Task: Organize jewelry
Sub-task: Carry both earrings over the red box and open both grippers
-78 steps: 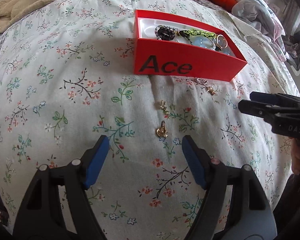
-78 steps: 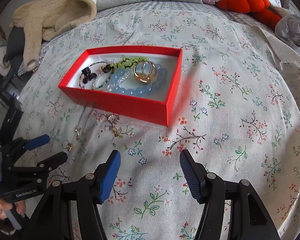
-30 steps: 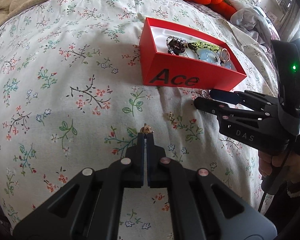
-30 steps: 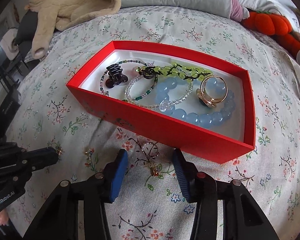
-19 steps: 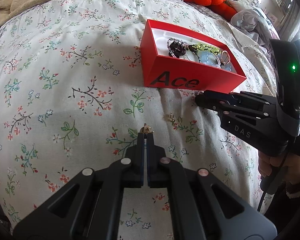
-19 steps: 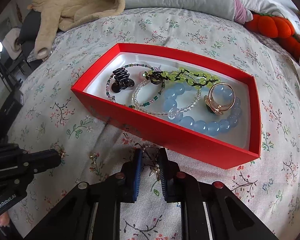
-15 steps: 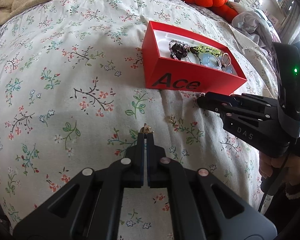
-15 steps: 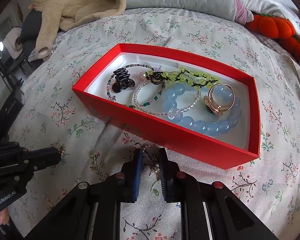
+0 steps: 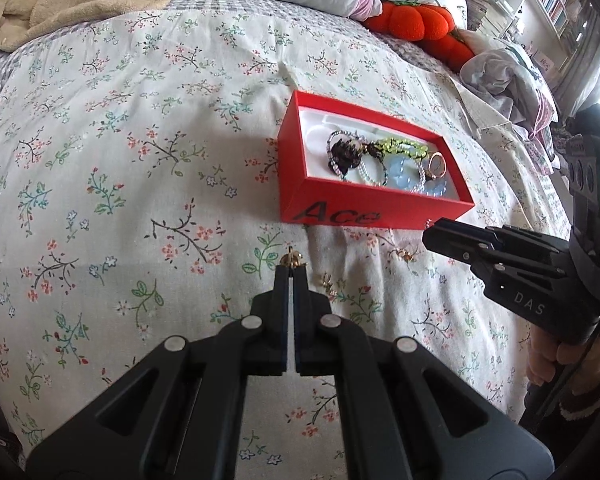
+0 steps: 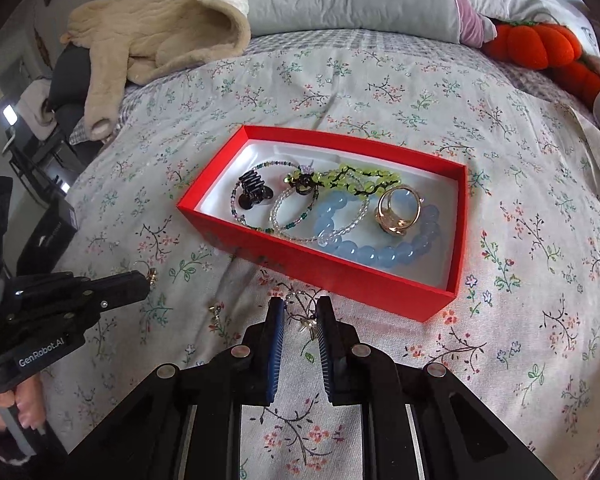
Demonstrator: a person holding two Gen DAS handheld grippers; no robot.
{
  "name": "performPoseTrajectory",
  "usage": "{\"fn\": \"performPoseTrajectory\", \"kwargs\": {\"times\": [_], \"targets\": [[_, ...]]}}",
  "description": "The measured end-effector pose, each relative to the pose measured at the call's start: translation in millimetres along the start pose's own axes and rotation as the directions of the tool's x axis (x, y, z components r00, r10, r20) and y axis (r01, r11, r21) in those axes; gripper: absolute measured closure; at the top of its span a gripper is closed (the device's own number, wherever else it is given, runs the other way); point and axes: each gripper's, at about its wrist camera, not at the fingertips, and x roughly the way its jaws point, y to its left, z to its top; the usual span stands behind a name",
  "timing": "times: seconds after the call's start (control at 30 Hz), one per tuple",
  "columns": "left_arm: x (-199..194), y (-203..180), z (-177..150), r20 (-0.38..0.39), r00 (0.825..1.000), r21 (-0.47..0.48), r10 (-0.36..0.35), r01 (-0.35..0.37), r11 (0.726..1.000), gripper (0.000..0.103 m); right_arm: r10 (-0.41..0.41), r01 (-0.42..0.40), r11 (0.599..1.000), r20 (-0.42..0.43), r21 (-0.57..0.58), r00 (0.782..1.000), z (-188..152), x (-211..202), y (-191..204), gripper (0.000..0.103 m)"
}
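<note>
The left claw (image 9: 291,271) is pinched fully together on a small gold-coloured earring (image 9: 293,259), which sticks out just past the black tips and appears clear of the floral bedspread (image 9: 112,168). The right claw (image 10: 300,312) stands narrowed to a slim gap around a thin silver-and-gold hoop earring (image 10: 304,312); the wire sits between the blue pads (image 10: 277,332), and they seem to press it, though contact is hard to confirm.

Judged from this, the step in hand is the lift after a double pick: each claw has 1 piece and neither is over the box yet. The next move calls for carrying both forward over the near wall of the red cardboard box (image 10: 456,216), high enough to clear the rim, then letting go above a bare patch of its white lining, away from the pale blue bead bracelet (image 10: 380,252) and gold ring (image 10: 398,210) already inside.

The box lies just beyond both claws, its long axis running across the right wrist view, from upper left to lower right. In the left wrist view the short end with black lettering faces the camera. 2 more small gold pieces (image 9: 326,280) lie loose on the bedspread, between the left claw and the box.

The hoop hangs roughly upright between the pads.
</note>
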Motion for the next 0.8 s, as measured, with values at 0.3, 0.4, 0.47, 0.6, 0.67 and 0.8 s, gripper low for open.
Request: {"fn": "performPoseTrajectory", "kwargs": {"times": [0.3,0.4,0.47,0.6,0.67,0.8], "targets": [[-10.5,-12.1,30.8,0.091,0.994,-0.038,-0.065,0.069,0.997,0.101,0.014,-0.019,0.997,0.075,0.075,0.997,11.9,-30.7,-23.9,0.087],[-6.7,-17.3,40.8,0.105,0.990,-0.047,-0.090,0.095,0.994,0.101,0.009,-0.018,0.994,0.087,0.105,0.996,14.8,-34.8,-34.5,0.087],[-1.2,-19.0,46.9,0.103,0.990,-0.059,-0.100,0.106,0.993,0.101,0.002,-0.012,0.993,0.090,0.118,0.996,15.6,-35.5,-39.9,0.087],[10.4,-20.6,52.4,0.093,0.990,-0.081,-0.104,0.111,0.990,0.101,-0.005,-0.007,0.991,0.090,0.132,0.996,18.4,-35.0,-48.7,0.087],[16.8,-21.6,53.6,0.082,0.993,-0.086,-0.089,0.096,0.992,0.101,-0.005,-0.007,0.991,0.088,0.136,0.996,18.9,-34.2,-51.2,0.087],[23.9,-25.3,53.6,0.072,0.995,-0.078,-0.063,0.069,0.995,0.101,-0.006,-0.005,0.991,0.080,0.132,0.997,19.7,-31.4,-52.8,0.087]]}}
